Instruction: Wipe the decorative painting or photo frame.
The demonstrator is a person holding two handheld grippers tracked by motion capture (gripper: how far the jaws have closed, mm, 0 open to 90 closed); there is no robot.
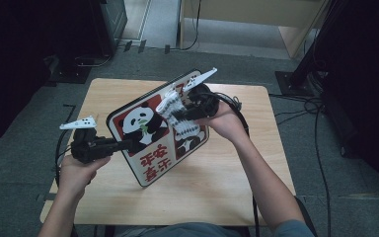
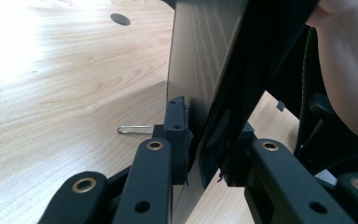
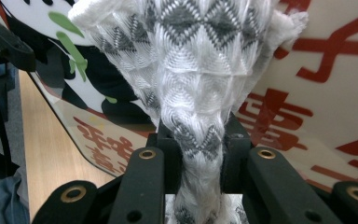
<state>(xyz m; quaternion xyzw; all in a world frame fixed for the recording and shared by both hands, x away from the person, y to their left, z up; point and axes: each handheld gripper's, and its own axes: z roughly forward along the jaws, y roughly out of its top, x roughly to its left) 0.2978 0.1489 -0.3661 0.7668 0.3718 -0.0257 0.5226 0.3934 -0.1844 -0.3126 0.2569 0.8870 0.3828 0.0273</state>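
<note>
High view: a panda board [image 1: 145, 136] is held tilted above the middle of the wooden table [image 1: 227, 173], with its lower corner near the tabletop and its upper edge toward the far right. The left gripper [image 1: 123, 144] clamps the board's left edge; the left hand [image 1: 76, 170] sits at the near left. The right gripper [image 1: 177, 116] holds a white and grey knitted cloth [image 1: 180, 111] against the board's printed face, with the right hand [image 1: 224, 118] behind it. Black cables [image 1: 237, 106] trail over the far right of the table, beside the board. Left gripper view: the jaws stand narrow, pressed on both faces of the board edge [image 2: 200, 93]. A thin wire clip [image 2: 135, 129] lies on the table just left of the jaws, and a dark round spot [image 2: 120, 19] lies farther off. Right gripper view: the jaws are closed narrowly on the bunched cloth [image 3: 191, 70], which spreads over the board's red characters [image 3: 279, 121] and covers part of the panda print [image 3: 70, 42].
</note>
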